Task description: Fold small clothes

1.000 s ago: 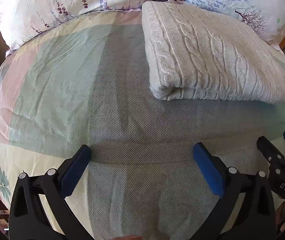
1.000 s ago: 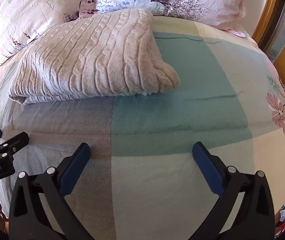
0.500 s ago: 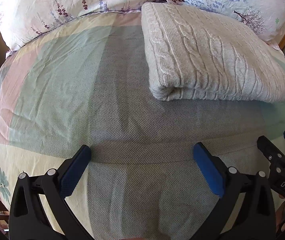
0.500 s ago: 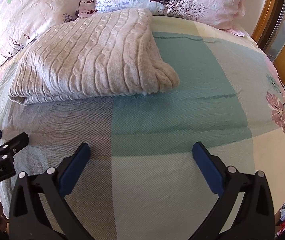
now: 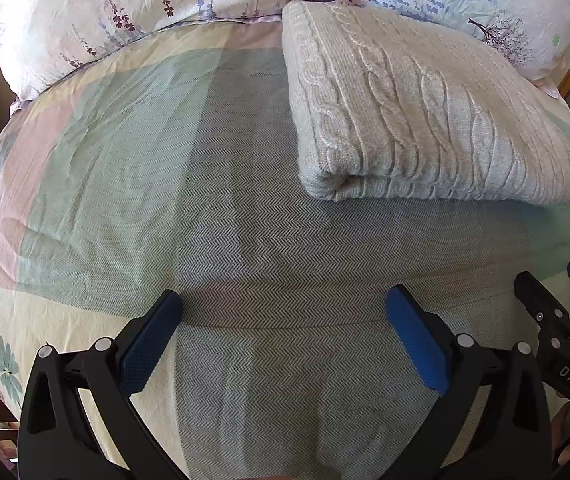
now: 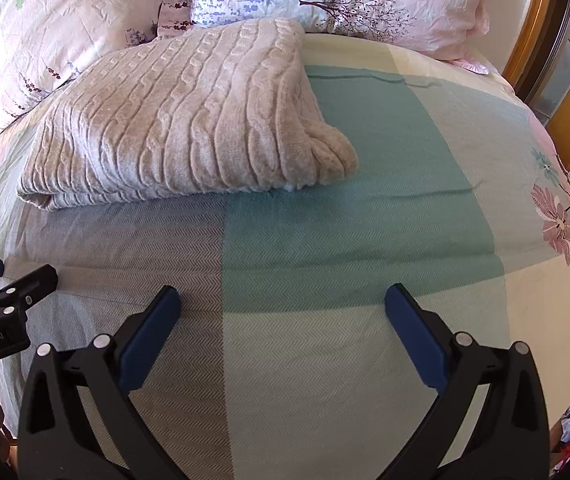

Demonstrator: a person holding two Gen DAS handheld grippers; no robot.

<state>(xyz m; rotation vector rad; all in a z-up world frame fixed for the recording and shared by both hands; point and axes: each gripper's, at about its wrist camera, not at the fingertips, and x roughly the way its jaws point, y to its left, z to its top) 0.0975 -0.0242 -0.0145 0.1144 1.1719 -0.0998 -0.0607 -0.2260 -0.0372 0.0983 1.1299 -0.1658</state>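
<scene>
A folded beige cable-knit sweater (image 5: 425,120) lies on the bed toward the pillows; it also shows in the right wrist view (image 6: 189,128). My left gripper (image 5: 285,320) is open and empty, hovering over the bed cover well short of the sweater. My right gripper (image 6: 281,316) is open and empty too, over the bed cover in front of the sweater's right corner. Each gripper appears at the edge of the other's view.
The bed cover (image 5: 165,184) has grey, green, pink and cream blocks. Flowered pillows (image 5: 125,12) (image 6: 365,0) line the head of the bed behind the sweater. A wooden frame (image 6: 565,92) stands at the far right.
Almost nothing: both grippers stay open over the bed cover and the sweater has not moved.
</scene>
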